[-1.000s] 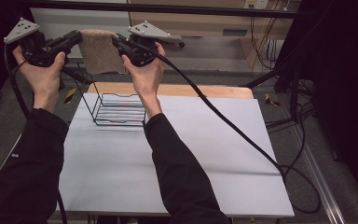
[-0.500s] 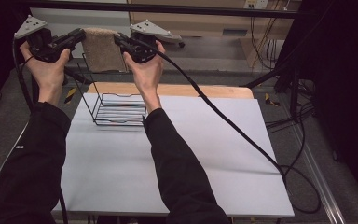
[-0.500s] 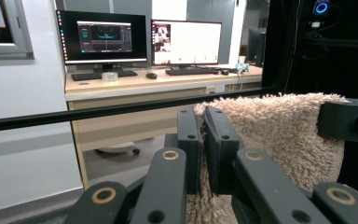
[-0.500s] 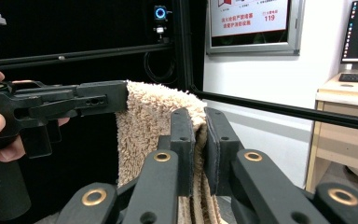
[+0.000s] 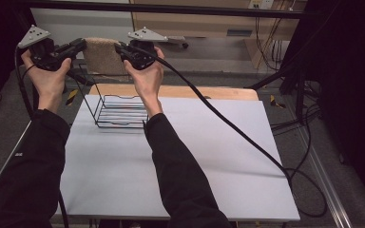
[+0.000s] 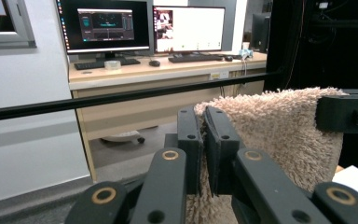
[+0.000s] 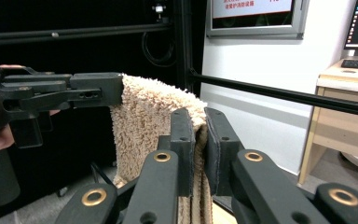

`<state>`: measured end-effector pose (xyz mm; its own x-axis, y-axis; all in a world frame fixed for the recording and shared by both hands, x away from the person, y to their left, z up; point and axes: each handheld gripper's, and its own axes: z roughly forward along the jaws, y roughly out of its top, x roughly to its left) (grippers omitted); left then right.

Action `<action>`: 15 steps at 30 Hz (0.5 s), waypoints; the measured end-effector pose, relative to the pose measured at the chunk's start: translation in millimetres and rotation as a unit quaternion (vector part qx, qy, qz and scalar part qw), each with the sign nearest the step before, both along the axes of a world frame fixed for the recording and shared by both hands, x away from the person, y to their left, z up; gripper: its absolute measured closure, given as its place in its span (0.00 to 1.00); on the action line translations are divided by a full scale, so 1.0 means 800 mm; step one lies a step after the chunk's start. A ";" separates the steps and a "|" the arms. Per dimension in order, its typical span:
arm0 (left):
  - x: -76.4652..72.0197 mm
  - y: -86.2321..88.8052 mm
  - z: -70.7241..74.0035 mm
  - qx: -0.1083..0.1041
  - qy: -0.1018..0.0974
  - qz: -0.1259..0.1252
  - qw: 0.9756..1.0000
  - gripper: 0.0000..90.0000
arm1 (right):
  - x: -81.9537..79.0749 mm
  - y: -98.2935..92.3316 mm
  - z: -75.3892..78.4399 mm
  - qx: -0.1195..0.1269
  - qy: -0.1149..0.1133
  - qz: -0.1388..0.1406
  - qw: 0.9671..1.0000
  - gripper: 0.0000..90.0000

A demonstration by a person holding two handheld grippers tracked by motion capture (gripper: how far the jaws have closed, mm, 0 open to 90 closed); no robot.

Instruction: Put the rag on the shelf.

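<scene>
Towel (image 5: 103, 56) stretched in mid-air between 2 grippers, above and behind wire basket (image 5: 120, 112). Left gripper (image 6: 204, 122) and right gripper (image 7: 199, 125) each pinch a top corner. Likely carry-to-basket step; next: lower both together, keep grip.

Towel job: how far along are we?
Done: both grippers are shut on the towel's top corners, left gripper, right gripper. In hand: it hangs spread between them, above the wire basket. Left, probably: lowering it into the basket, which looks empty.
</scene>
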<state>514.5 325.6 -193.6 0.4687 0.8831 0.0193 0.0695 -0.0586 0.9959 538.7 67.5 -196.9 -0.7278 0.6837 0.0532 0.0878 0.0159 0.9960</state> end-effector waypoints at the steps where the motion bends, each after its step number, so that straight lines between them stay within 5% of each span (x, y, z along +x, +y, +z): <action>1: 0.000 0.000 -0.003 0.001 0.002 -0.001 1.000 0.94 | 0.000 0.000 -0.002 -0.004 0.001 -0.001 1.000 0.92; 15: -0.012 0.000 -0.026 0.011 0.010 -0.013 1.000 0.94 | -0.005 -0.005 -0.025 -0.013 0.014 0.004 1.000 0.92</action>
<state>504.5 325.7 -214.2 0.4921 0.8701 0.0288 0.0869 -0.0820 0.9928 534.9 63.6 -216.6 -0.7317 0.6794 0.0559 0.1147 0.0419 0.9925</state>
